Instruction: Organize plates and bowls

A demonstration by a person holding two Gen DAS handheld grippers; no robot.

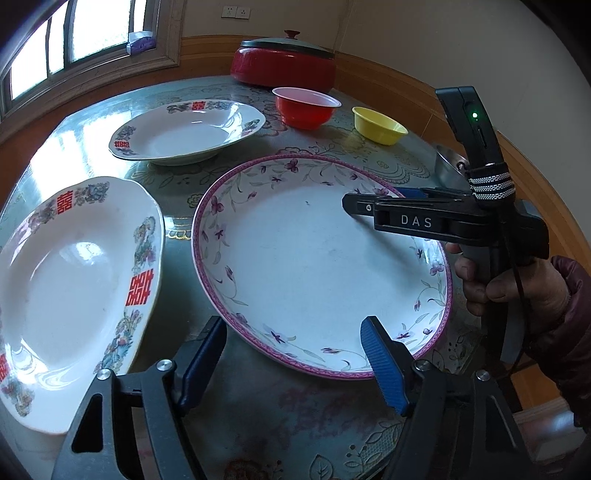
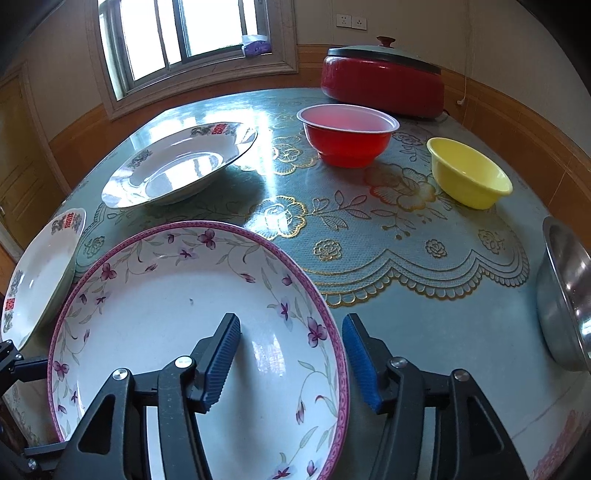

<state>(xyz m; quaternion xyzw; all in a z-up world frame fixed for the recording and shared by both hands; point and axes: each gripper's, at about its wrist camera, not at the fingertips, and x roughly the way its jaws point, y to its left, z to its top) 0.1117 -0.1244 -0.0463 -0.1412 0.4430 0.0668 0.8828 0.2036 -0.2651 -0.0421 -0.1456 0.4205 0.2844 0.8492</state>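
The floral plate [image 2: 155, 314], red bowl [image 2: 347, 134] and yellow bowl [image 2: 469, 173] sit empty on the bench [image 2: 406, 258]. Right gripper [image 2: 291, 360] jaws gape astride the plate's rim, not pressing it. Left gripper [image 1: 295, 360] jaws stand open, holding nothing.

Bright window [image 2: 192, 33], cream walls, wood wainscot [image 2: 517, 110], wall sockets [image 2: 351, 22], teal floral tablecloth [image 2: 406, 258]

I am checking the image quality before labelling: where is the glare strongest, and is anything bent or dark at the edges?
Left wrist view: window glare washes the table at left and shines on the near white plate with red characters; fisheye bends the window frame; corners are black. Right wrist view: bright streaks cross the table and the far white plate; the steel bowl is cut off at right.
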